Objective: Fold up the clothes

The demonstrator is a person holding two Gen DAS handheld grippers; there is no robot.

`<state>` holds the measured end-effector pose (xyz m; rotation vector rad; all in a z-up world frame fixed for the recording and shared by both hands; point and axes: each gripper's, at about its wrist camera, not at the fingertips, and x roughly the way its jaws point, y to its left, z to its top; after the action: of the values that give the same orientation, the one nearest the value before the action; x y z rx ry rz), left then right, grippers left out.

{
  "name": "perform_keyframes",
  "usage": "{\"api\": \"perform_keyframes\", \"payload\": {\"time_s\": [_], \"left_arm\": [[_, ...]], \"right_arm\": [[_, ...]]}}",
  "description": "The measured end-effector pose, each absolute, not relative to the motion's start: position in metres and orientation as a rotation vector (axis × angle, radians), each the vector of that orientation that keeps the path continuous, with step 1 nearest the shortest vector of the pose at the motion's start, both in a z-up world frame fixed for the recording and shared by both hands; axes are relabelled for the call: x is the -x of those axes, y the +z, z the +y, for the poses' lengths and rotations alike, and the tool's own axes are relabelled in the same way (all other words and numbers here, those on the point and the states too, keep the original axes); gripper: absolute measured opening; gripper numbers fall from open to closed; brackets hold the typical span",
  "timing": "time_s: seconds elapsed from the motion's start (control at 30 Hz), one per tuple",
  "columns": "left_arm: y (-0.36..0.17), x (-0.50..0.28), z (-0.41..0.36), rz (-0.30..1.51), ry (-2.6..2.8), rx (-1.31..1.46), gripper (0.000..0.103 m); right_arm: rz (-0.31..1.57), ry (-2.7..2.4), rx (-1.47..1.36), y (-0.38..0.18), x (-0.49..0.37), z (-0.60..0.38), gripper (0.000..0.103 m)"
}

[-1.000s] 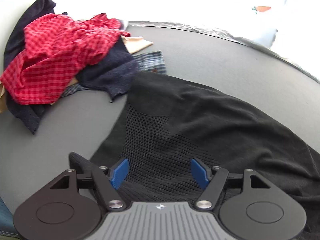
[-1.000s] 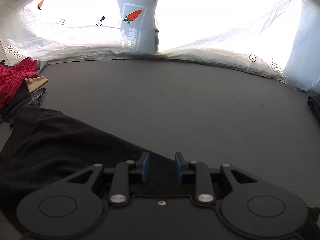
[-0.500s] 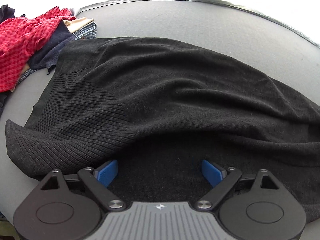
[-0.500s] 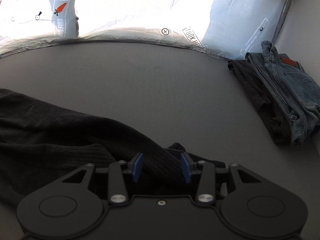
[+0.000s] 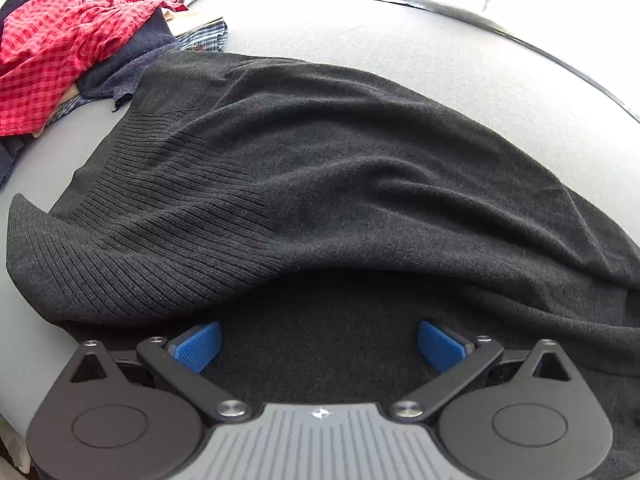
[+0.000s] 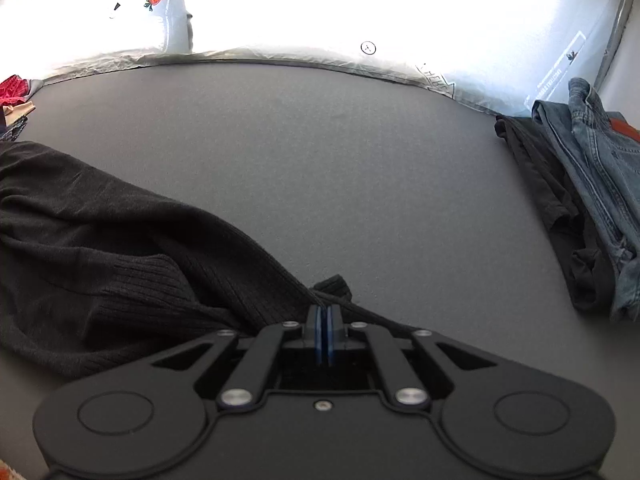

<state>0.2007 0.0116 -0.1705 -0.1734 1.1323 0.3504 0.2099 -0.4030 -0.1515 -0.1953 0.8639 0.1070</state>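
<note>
Black sweater spread on the grey worktop, pinched at one end.

The black sweater [image 5: 320,168] lies directly ahead of the left gripper [image 5: 320,346], whose jaws are spread wide above it; the right gripper [image 6: 324,316], released half a second ago, is now clenched on its ribbed edge. Only the left view shows the red checked shirt [image 5: 60,52] at the worktop's [image 6: 340,152] far left corner clearly; only the right shows folded jeans [image 6: 600,184] at the right edge.

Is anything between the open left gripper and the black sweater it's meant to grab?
Nothing visible. The left gripper hangs open directly over the black sweater, its blue pads apart above bare knit. The clothes pile lies far left.
</note>
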Motion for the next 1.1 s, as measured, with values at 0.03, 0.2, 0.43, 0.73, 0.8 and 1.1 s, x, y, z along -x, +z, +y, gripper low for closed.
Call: {"api": "perform_keyframes", "payload": {"time_s": [0.03,0.2,0.43,0.73,0.8,1.1], "left_arm": [[-0.171,-0.201,0.011,1.133,0.353,0.174,0.103],[-0.171,-0.203,0.011,1.135,0.358,0.179,0.103],[-0.172,-0.204,0.012,1.131,0.357,0.179,0.103],[-0.171,-0.202,0.011,1.116,0.366,0.185,0.103],[-0.171,-0.203,0.012,1.118,0.366,0.184,0.103],[-0.171,-0.204,0.012,1.111,0.360,0.180,0.103]], "right_arm": [[0.835,0.110,0.223,-0.146,-0.215,-0.402,0.002],[0.700,0.092,0.291,-0.115,-0.260,-0.404,0.000],[0.615,-0.078,0.233,-0.092,-0.327,-0.418,0.014],[0.818,-0.229,-0.075,-0.153,-0.268,-0.466,0.044],[0.863,-0.239,-0.182,-0.168,-0.249,-0.473,0.047],[0.895,-0.266,-0.395,-0.194,-0.241,-0.475,0.053]]}}
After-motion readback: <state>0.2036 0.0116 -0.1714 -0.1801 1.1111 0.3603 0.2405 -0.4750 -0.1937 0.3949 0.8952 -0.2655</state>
